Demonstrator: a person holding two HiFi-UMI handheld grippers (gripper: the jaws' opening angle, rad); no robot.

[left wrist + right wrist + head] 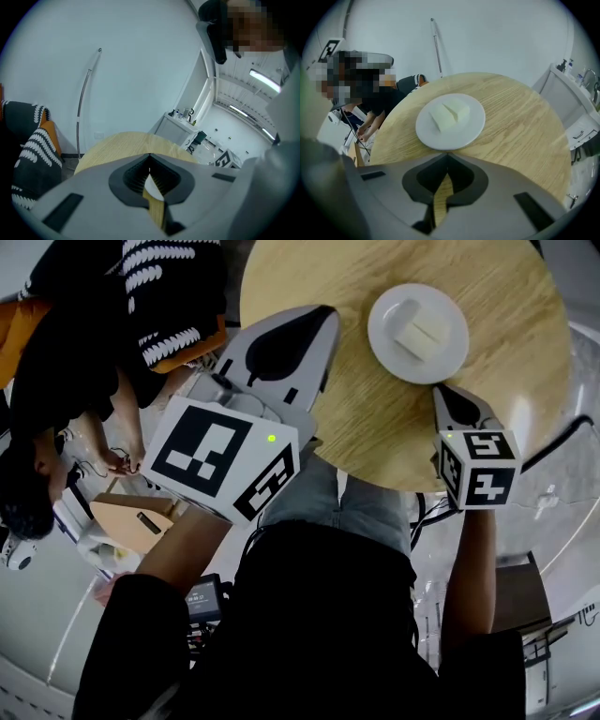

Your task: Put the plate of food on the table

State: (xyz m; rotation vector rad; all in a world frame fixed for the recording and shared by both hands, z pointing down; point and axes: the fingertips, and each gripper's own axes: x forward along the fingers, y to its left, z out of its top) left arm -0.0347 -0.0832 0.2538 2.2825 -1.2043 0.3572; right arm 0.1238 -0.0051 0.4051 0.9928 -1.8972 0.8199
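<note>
A white plate [442, 358] with two pale blocks of food [418, 332] rests on the round wooden table [366, 418], toward its right side. My right gripper [439, 388] is shut just at the plate's near rim, with nothing between its jaws. From the right gripper view, the plate [465, 132] and the food [450, 115] lie right beyond the closed tips of the right gripper [447, 153]. My left gripper [328, 313] is shut and empty, hovering over the table's left edge. In the left gripper view, the left gripper [150, 155] points across the table [126, 140].
A person in black [56, 362] sits to the left of the table, next to a black-and-white striped cloth [169, 287]. A cardboard box [131, 521] lies on the floor at lower left. A white counter [180, 119] and a thin metal pole [86, 93] stand beyond the table.
</note>
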